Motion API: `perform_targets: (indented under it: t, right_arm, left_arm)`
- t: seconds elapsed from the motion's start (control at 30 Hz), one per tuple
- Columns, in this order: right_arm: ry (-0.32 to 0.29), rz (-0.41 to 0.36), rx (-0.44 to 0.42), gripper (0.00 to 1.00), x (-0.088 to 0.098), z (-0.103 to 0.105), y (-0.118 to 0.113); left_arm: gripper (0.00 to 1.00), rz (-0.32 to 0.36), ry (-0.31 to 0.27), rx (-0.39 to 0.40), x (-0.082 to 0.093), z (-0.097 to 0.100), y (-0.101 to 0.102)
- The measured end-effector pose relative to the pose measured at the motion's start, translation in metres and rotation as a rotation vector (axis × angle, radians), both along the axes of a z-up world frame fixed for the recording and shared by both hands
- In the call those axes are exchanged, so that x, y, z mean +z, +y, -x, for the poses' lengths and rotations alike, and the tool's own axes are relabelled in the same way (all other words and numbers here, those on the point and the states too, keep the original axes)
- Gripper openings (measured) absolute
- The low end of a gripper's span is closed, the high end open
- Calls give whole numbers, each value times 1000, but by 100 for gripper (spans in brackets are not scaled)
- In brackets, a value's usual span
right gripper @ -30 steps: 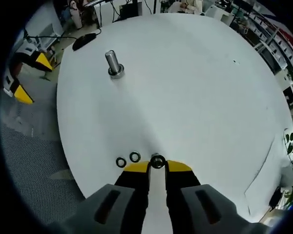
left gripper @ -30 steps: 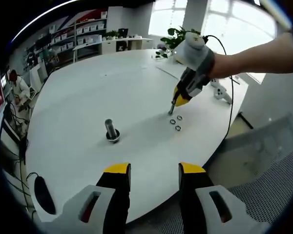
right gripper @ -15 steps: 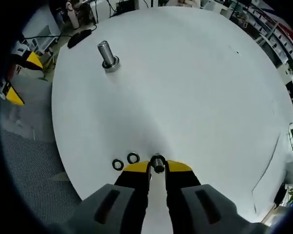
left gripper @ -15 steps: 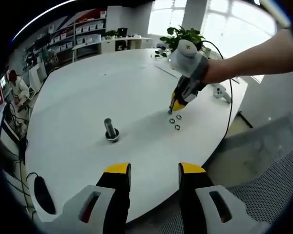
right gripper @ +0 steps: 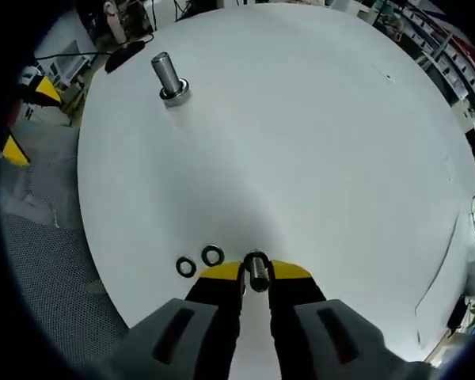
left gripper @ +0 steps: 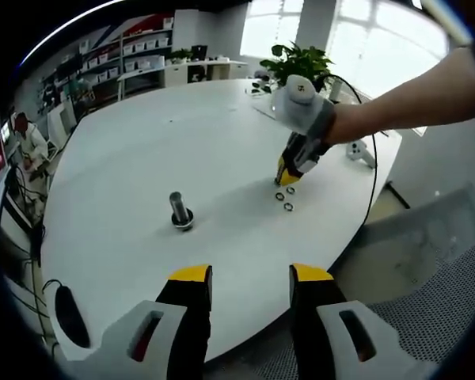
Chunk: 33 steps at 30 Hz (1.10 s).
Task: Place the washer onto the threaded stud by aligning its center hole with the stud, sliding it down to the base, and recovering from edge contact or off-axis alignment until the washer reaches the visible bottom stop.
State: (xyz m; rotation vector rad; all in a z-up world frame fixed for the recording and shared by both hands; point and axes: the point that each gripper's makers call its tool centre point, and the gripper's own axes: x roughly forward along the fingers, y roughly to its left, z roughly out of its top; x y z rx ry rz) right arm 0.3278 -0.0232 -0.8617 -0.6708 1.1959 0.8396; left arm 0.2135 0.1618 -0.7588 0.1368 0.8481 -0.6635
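Right gripper (right gripper: 256, 273) lifted, apparently clamping washer (right gripper: 256, 269) edge-on.

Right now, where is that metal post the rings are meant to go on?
The threaded stud stands upright on the white table, left of centre in the left gripper view, well apart from the loose washers and the right hand-held gripper.

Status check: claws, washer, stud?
Right claw shut on washer. Left claw open, off table edge. Stud bare, path clear; two spare washers on table.

Two washers (right gripper: 199, 261) lie near table (right gripper: 317, 142) edge.
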Motion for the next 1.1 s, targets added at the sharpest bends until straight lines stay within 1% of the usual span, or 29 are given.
perform_targets:
  t: [0.17,0.37,0.6,0.8,0.93,0.97,1.1]
  right_arm:
    - [-6,2,-2,16,-3,-3,-3]
    - [-14,-5,-23,18,1,-2,-8]
    - [8,-18,-53,19,0,10,-17]
    - [25,-41,-50,20,-4,18,-14]
    - [30,-37,-47,21,-8,20,-11]
    - [20,-35,-40,21,-7,19,-10]
    - [17,-32,-32,21,-7,20,-7]
  left_arm:
    - [37,-1,2,1,-1,0,0]
    - [37,0,2,1,-1,0,0]
    - [37,1,2,2,0,-1,0]
    - [37,2,2,1,0,-1,0]
    - [37,1,2,3,0,0,0]
    - [37,1,3,4,0,0,1]
    - [37,-3,4,1,-1,0,1]
